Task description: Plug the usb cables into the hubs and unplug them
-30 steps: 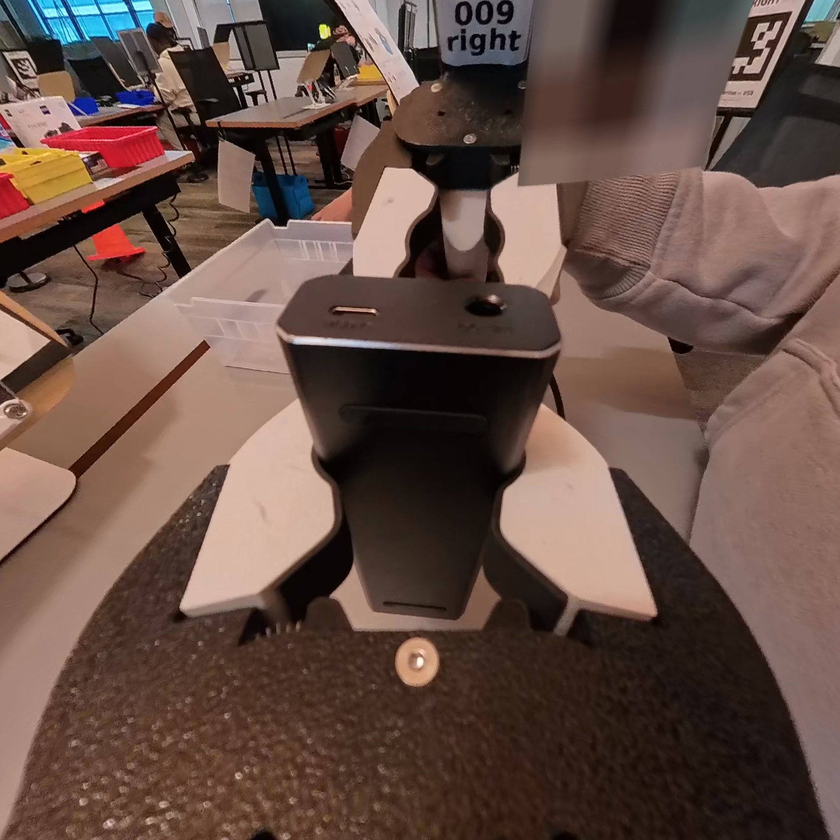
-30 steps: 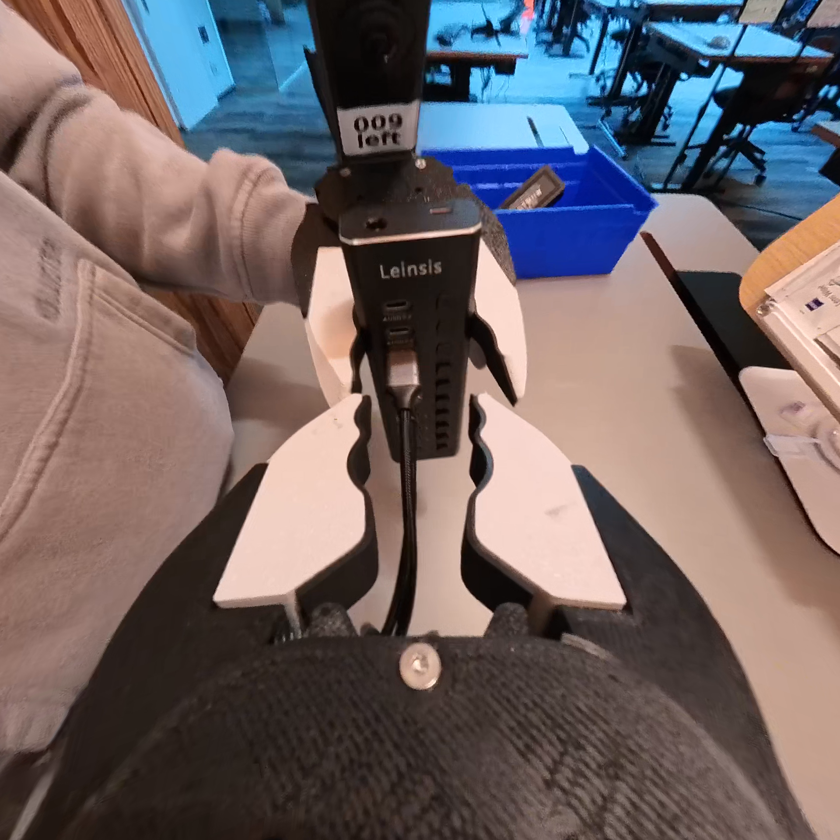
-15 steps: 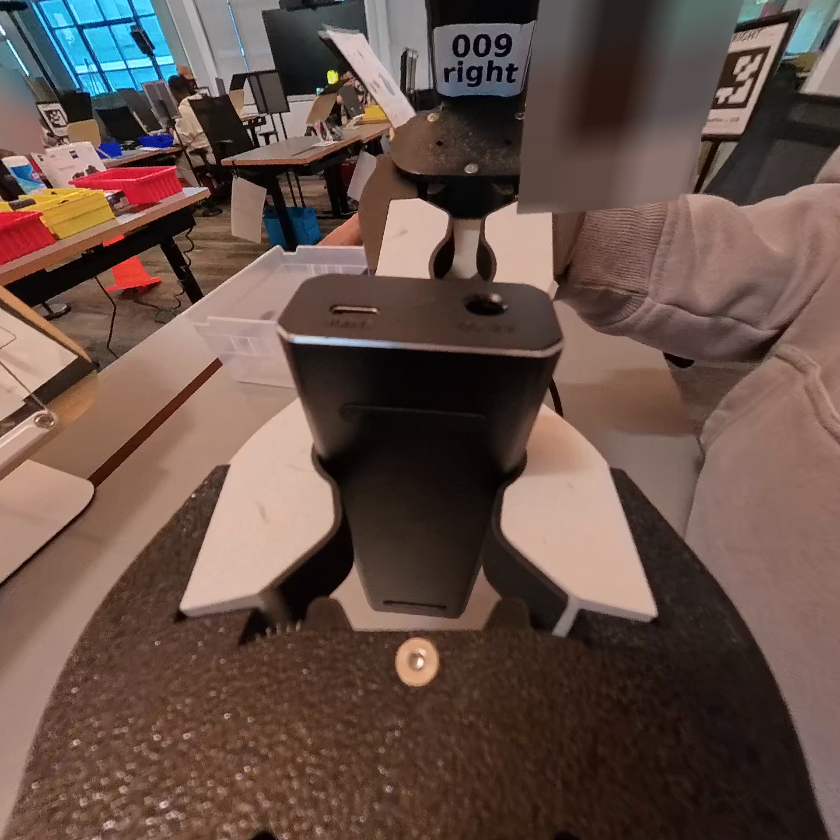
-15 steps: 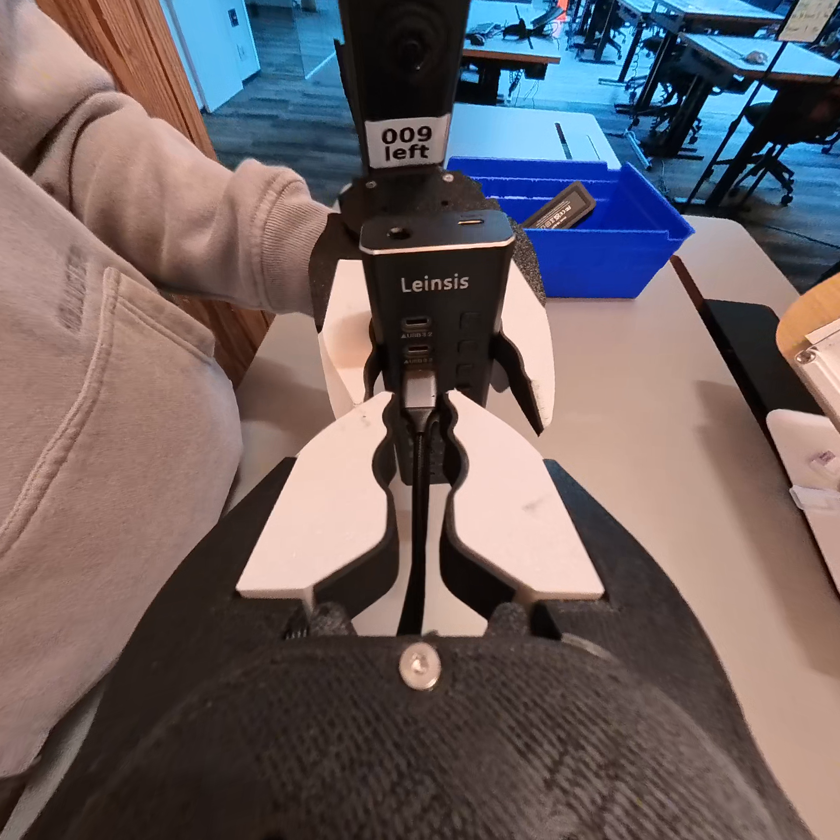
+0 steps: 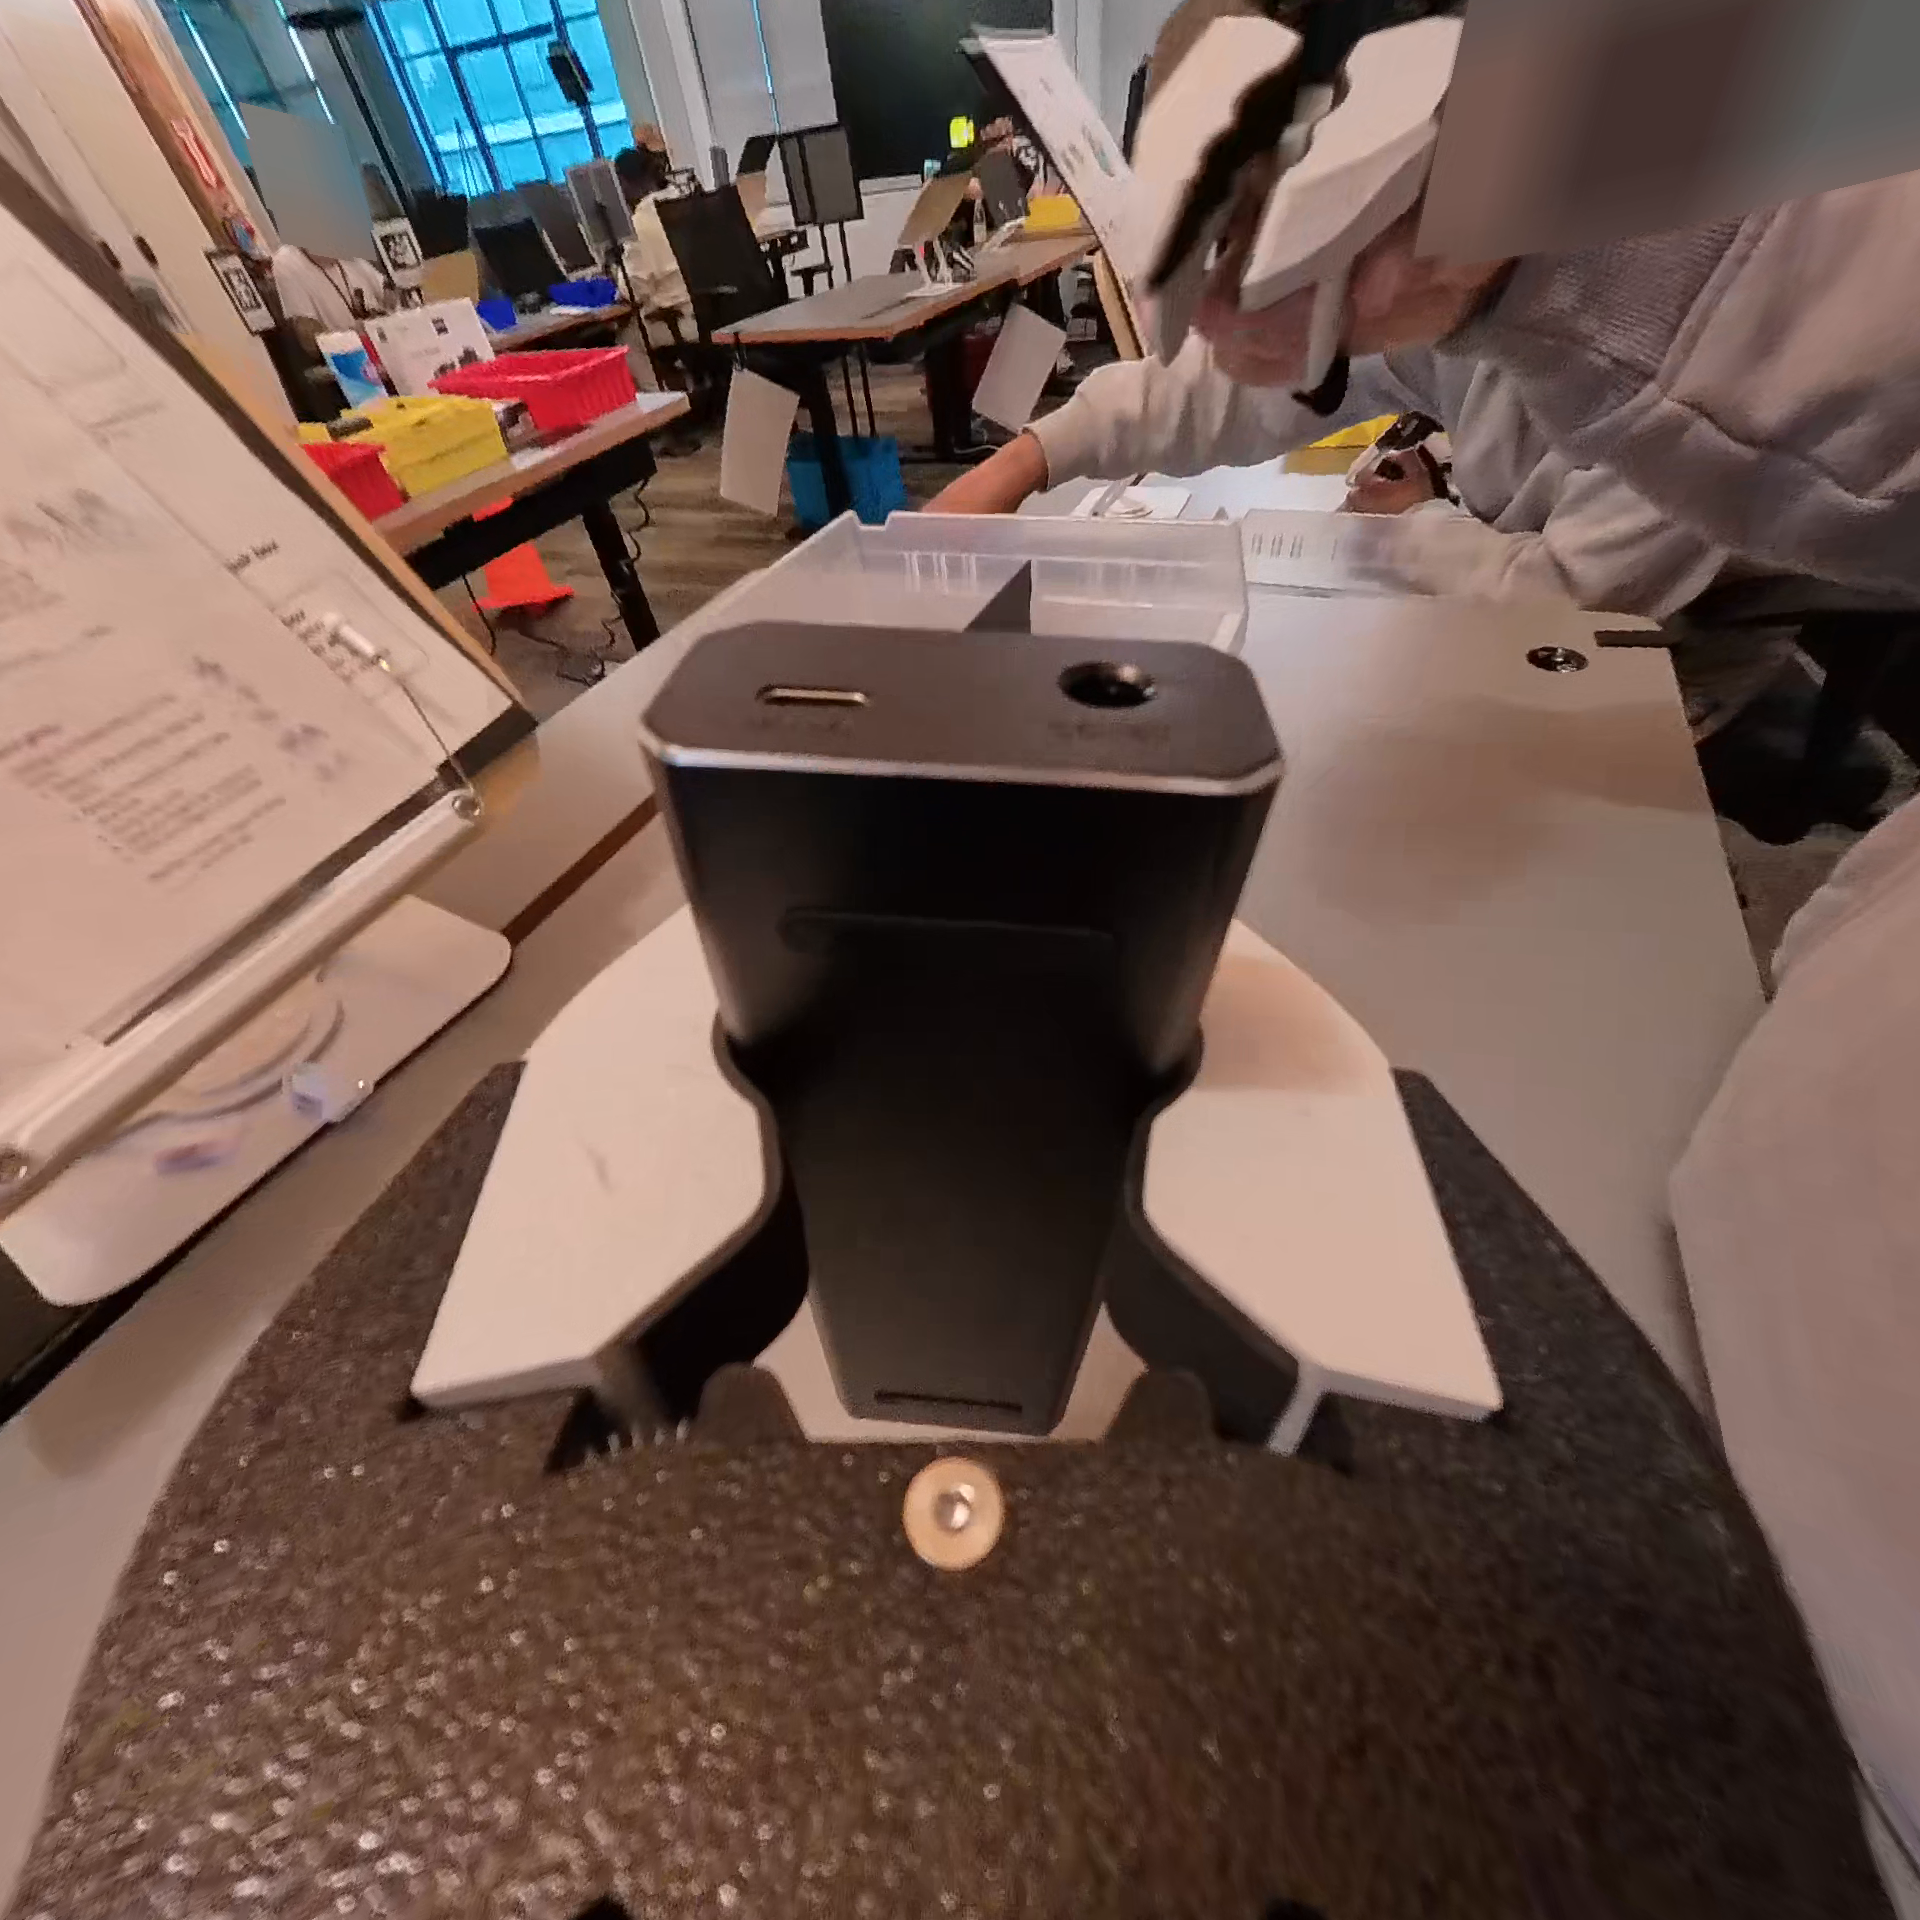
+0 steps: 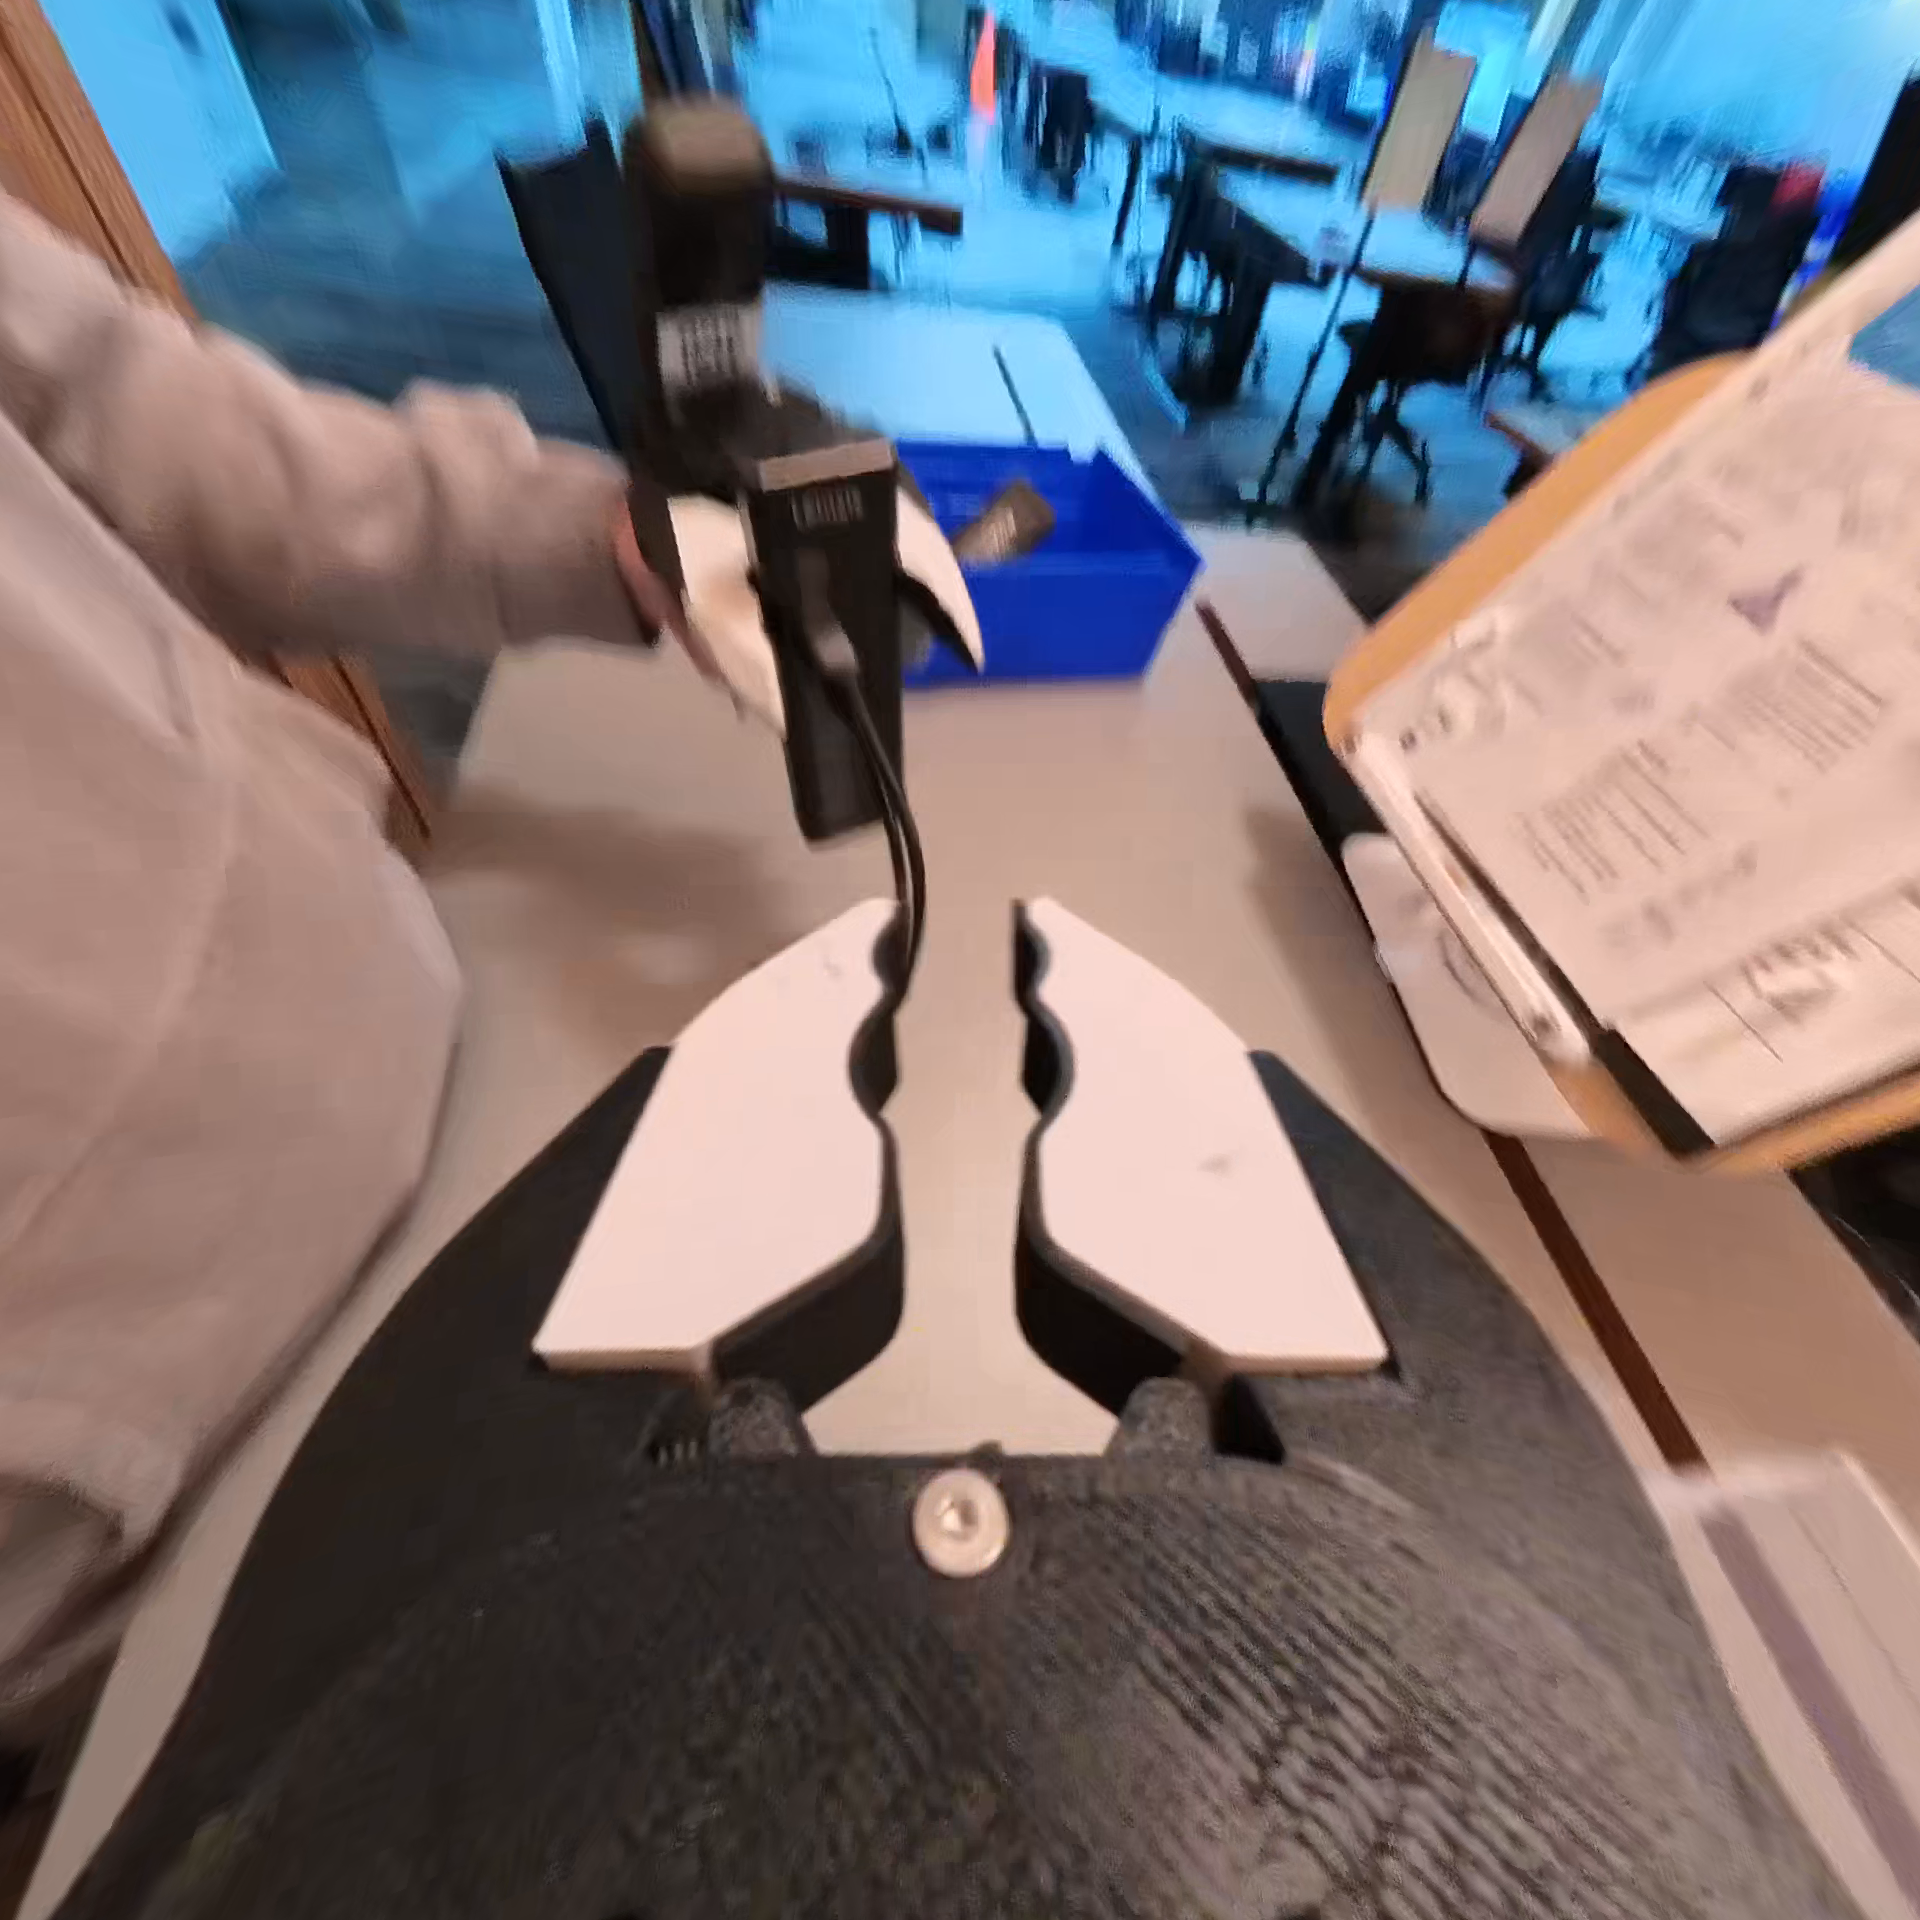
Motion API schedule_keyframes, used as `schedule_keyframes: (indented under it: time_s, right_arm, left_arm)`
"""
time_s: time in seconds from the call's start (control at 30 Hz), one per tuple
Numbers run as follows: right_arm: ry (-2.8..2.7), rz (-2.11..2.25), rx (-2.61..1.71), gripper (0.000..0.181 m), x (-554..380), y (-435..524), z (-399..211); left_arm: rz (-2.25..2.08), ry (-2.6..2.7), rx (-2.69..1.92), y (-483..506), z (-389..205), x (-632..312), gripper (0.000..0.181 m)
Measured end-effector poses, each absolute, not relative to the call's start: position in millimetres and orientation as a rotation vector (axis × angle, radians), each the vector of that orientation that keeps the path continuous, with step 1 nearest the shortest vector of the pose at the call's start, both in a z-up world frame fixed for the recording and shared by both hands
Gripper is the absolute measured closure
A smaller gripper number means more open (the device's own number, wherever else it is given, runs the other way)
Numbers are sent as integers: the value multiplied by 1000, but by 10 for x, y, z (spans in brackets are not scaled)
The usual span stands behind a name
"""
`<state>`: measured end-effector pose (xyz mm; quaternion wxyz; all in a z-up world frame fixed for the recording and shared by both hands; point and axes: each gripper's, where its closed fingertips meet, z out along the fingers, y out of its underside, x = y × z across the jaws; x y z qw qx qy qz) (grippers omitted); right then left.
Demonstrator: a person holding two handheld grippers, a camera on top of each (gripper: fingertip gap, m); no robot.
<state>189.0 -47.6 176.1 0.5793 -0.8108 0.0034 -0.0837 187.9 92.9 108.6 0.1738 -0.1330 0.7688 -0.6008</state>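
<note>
My left gripper [image 5: 961, 992] is shut on a black USB hub [image 5: 956, 883] and holds it upright above the grey table [image 5: 1455, 831]. In the right wrist view the hub [image 6: 826, 665] stands farther off in the left gripper [image 6: 831, 613]. A black cable [image 6: 904, 831] is plugged into the hub's front and hangs down, passing just beside my right gripper's left fingertip. My right gripper [image 6: 956, 920] is open, with bare table showing between its fingers. In the left wrist view it shows blurred at the top right [image 5: 1278, 135], well above the hub.
A tilted document stand [image 5: 156, 727] is at the left of the left wrist view and at the right of the right wrist view [image 6: 1662, 779]. A clear tray [image 5: 1039, 571] lies behind the hub. A blue bin [image 6: 1070, 623] holds a black device. A person's grey sleeve [image 6: 312, 540] is close.
My right gripper let go of the cable plug, opened and pulled back and up from the hub. The cable stays plugged in. The left gripper still holds the hub and has turned left.
</note>
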Motion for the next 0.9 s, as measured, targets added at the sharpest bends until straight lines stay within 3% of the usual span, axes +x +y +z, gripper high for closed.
schedule_keyframes:
  time_s: [0.03,0.13,0.4,0.9]
  right_arm:
    - [-2,-170,-1861,153,1834,-319,1777]
    - [-52,-221,-1860,141,1765,125,1549]
    - [-126,-89,-1902,166,1525,516,1178]
    - [-66,0,-1866,163,1488,409,1078]
  left_arm:
    - [-1716,2177,-363,864,1088,1871,110]
    - [-1812,2157,-324,639,1112,1806,110]
    - [-1869,2213,-259,366,1038,1689,110]
    - [-1923,2282,-257,215,947,1658,110]
